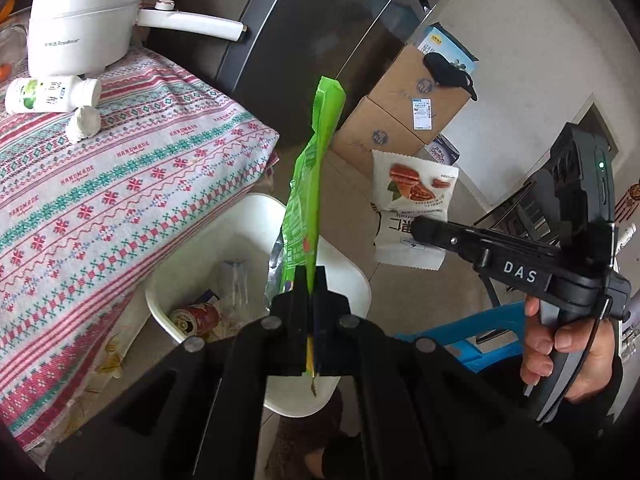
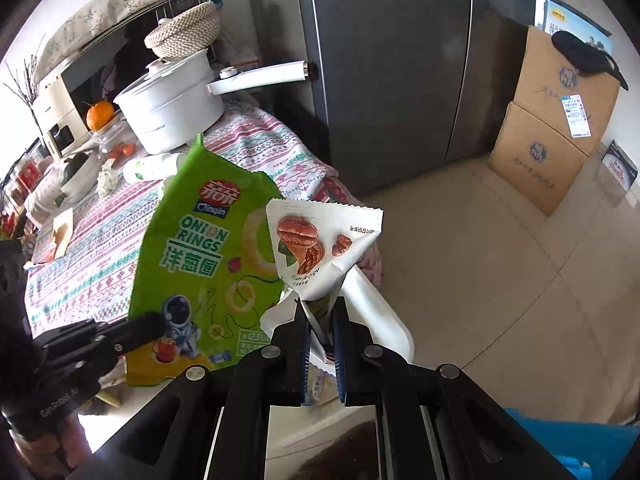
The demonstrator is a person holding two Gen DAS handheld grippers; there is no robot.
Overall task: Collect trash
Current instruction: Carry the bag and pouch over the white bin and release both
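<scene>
My left gripper (image 1: 311, 276) is shut on a green onion-rings bag (image 1: 310, 184), held upright over the white trash bin (image 1: 356, 276). The bag also shows in the right wrist view (image 2: 200, 256). My right gripper (image 2: 320, 308) is shut on a white pecan snack packet (image 2: 320, 248), held above the bin (image 2: 384, 320). That packet also shows in the left wrist view (image 1: 412, 200), to the right of the green bag. The bin holds a red can (image 1: 196, 318) and clear plastic. On the table lie a crumpled white wad (image 1: 82, 124) and a white bottle (image 1: 48, 95).
A table with a patterned cloth (image 1: 100, 200) stands left of the bin, bearing a white electric pot (image 1: 84, 24). A dark fridge (image 2: 392, 64) stands behind. Stacked cardboard boxes (image 2: 552, 128) sit on the tiled floor at right. A blue stool (image 1: 472, 340) is near my right hand.
</scene>
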